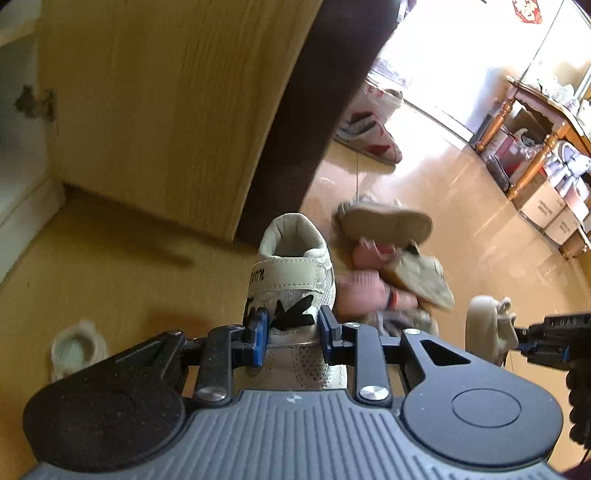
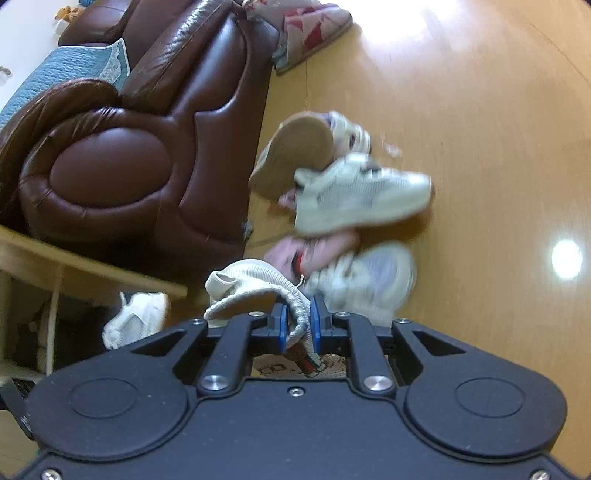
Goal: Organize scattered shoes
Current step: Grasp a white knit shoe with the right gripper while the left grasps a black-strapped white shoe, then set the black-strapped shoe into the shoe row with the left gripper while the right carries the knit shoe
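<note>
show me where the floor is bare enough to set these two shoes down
Bare floor lies right of the shoe pile, out toward the light glare, and between the wooden cabinet and the lone white shoe. It is crowded beside the brown sofa, where the shoes overlap, and near the patterned slippers.

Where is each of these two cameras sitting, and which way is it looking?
Left wrist: on the left gripper, looking down along its fingers at the beige strap shoe it grips; the right gripper shows at right.
Right wrist: on the right gripper, looking down at its knit shoe, beside the brown sofa.
Shared: the shoe pile.
</note>
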`<state>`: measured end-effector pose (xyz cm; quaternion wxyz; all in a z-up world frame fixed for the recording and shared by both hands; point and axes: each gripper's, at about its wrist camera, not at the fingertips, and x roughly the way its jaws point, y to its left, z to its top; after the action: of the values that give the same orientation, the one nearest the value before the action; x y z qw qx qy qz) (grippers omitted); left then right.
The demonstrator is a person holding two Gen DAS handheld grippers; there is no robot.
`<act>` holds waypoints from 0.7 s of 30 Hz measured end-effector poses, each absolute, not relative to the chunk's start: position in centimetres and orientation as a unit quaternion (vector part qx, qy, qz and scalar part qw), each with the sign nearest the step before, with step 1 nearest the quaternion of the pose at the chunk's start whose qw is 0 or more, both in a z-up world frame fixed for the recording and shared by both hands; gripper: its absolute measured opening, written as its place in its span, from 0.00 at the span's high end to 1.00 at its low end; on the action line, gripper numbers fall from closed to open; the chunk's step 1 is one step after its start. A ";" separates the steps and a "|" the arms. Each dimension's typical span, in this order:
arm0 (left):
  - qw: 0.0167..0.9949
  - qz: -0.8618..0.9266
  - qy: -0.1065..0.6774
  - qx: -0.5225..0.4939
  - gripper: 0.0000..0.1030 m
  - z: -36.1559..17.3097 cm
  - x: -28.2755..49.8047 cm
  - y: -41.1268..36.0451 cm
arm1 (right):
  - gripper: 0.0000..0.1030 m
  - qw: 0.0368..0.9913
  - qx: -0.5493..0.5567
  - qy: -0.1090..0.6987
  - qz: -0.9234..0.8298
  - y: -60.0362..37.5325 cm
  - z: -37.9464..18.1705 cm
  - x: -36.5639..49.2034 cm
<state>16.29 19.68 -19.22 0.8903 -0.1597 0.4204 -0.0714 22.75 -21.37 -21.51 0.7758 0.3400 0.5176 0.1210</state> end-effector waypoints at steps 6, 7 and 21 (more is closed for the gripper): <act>0.885 -0.087 0.433 -0.148 0.74 -20.9 12.3 17.1 | 0.87 0.768 0.345 0.526 0.121 -20.1 -20.8 18.5; 0.885 -0.089 0.435 -0.141 0.74 -21.0 12.0 16.6 | 0.87 0.767 0.347 0.527 0.120 -19.9 -20.7 17.8; 0.891 -0.109 0.441 0.026 0.74 -27.9 10.2 12.0 | 0.87 0.746 0.344 0.555 0.133 -17.8 -23.2 16.1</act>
<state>10.24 12.00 -27.89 0.8908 0.0260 0.4405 -0.1086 16.12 -17.78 -23.21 0.7457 0.3440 0.5548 0.1333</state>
